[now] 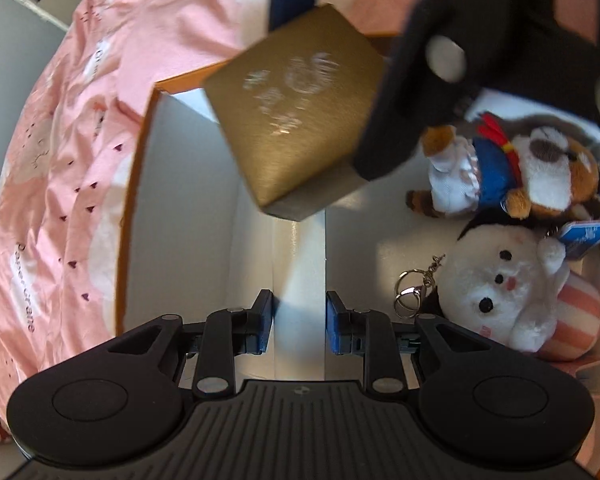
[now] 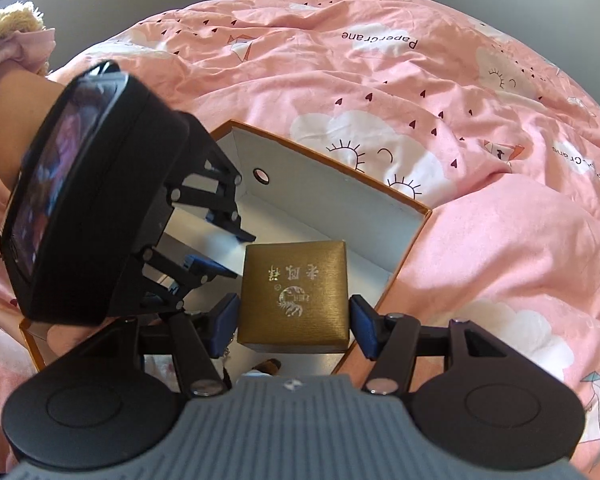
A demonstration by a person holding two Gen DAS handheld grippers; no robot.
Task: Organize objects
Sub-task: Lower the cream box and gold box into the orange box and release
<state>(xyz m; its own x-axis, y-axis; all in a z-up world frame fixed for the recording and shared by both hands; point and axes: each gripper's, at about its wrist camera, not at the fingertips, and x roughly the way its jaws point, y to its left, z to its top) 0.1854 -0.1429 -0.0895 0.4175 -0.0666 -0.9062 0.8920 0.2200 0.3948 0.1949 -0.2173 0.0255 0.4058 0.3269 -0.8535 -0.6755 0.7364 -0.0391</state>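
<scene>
The right gripper (image 2: 294, 326) is clamping the gold box (image 2: 294, 298) by its 2 side faces, blue pads pressing on both sides, and is holding it over the open orange-rimmed carton (image 2: 422, 220), which is sitting on the pink quilt (image 2: 420, 92). The left gripper (image 1: 299, 322) is hanging beside it with its jaws nearly closed and nothing between them, pointing down at the carton's white floor. The step in hand appears to be lowering the gold box into the carton; the next move is calling for a level descent into the bare floor beside the toys, then a widening of the pads. Counting: 1 gold box, 1 carton, 2 plush toys lying inside it, the brown raccoon plush (image 1: 516, 172) and the white plush (image 1: 508, 288) touching each other, and 1 keyring (image 1: 410, 300) just beside the white one
</scene>
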